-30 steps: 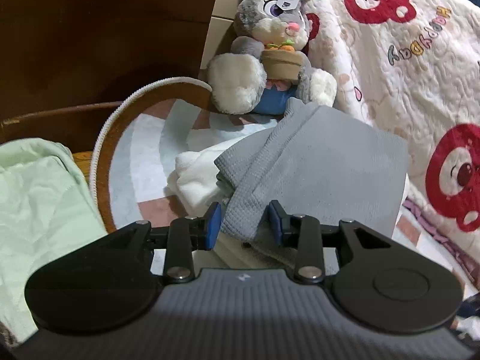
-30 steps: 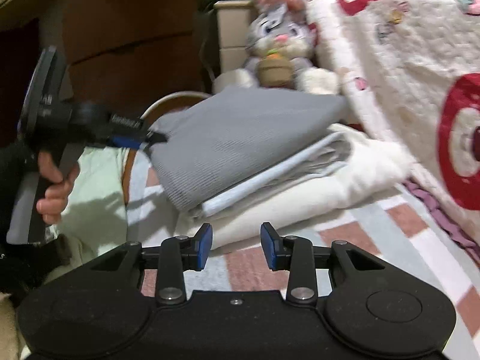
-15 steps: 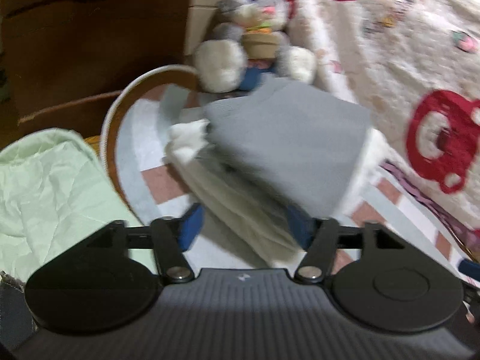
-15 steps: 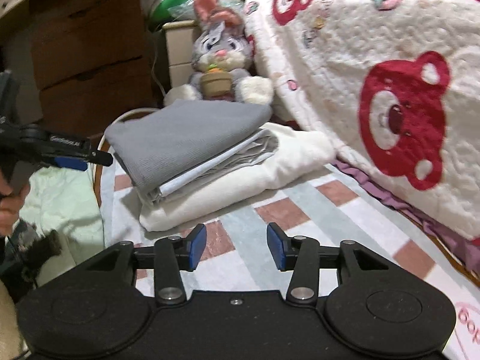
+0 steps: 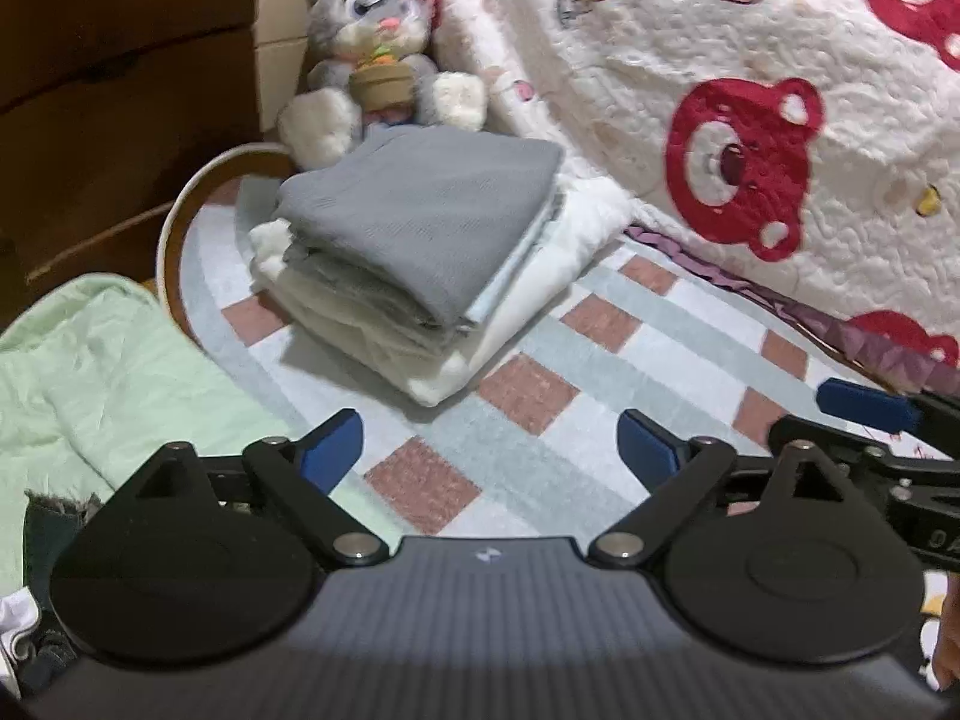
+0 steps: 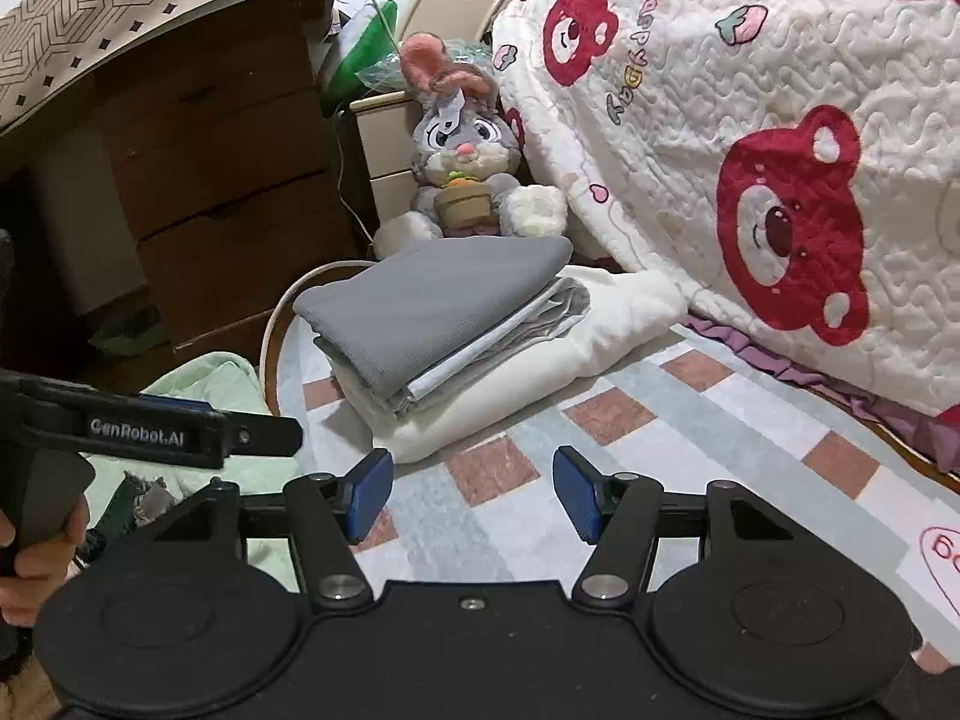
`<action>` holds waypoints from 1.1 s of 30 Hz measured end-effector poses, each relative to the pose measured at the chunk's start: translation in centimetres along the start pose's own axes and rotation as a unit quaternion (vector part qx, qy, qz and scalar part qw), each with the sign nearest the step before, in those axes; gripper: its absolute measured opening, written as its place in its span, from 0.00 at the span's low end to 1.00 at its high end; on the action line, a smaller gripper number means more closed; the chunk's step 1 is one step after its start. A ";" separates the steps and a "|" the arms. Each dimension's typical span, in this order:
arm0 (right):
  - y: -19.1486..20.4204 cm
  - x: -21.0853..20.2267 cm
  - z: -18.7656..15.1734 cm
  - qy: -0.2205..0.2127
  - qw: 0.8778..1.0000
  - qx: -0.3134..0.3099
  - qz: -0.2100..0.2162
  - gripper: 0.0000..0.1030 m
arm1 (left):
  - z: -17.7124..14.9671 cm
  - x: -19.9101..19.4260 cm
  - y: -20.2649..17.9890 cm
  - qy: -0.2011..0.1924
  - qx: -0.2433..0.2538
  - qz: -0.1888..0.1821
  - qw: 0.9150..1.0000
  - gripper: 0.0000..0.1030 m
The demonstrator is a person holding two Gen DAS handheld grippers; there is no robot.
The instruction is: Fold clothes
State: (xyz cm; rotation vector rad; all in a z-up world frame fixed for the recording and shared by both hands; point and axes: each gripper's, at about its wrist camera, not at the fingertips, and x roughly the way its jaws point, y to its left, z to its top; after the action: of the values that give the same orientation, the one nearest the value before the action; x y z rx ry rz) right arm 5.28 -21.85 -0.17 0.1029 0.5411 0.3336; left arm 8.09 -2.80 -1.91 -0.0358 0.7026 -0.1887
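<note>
Folded grey garment topmost on a neat stack, above pale grey layers and a thick white folded piece, all on the checked rug, toward its far left end. Plush rabbit just behind the stack; bear-print quilt to the right; mint-green cloth crumpled near left. Left gripper held near, jaws spread wide, empty. Right gripper likewise parted, gripping nothing.
</note>
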 end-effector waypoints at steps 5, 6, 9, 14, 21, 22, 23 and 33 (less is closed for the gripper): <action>0.5 -0.8 -0.3 0.009 1.000 0.003 -0.018 0.65 | -1.1 -0.5 -1.5 0.022 0.019 0.003 1.000 0.95; 0.6 -1.0 -0.3 0.012 1.000 0.004 -0.022 0.65 | -1.5 -0.6 -1.6 0.022 0.024 0.005 0.999 0.95; 0.9 -1.4 -0.4 0.021 0.999 -0.001 -0.028 0.65 | -2.3 -0.9 -1.7 0.027 0.033 0.015 0.999 0.95; 1.6 -2.0 -0.5 0.019 0.999 -0.023 -0.044 0.65 | -2.1 -1.3 -1.5 0.026 0.031 0.003 0.999 0.95; 1.5 -1.7 -0.9 0.029 0.999 -0.019 -0.040 0.65 | -2.1 -1.3 -1.9 0.025 0.046 -0.021 0.998 0.96; 1.4 -1.7 -1.0 0.030 0.999 -0.018 -0.040 0.65 | -2.1 -1.3 -1.9 0.025 0.047 -0.020 0.998 0.97; 1.4 -1.7 -1.0 0.030 0.999 -0.018 -0.040 0.65 | -2.1 -1.4 -2.0 0.024 0.048 -0.019 0.998 0.98; 1.3 -1.6 -1.0 0.030 0.999 -0.019 -0.040 0.65 | -2.1 -1.2 -2.1 0.033 0.047 0.006 0.998 0.99</action>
State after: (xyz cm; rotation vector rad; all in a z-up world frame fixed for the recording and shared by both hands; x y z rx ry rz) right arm 3.12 -21.17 0.00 0.0350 0.5974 0.2690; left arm 5.52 -4.58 -2.54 0.0652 0.7594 -0.2119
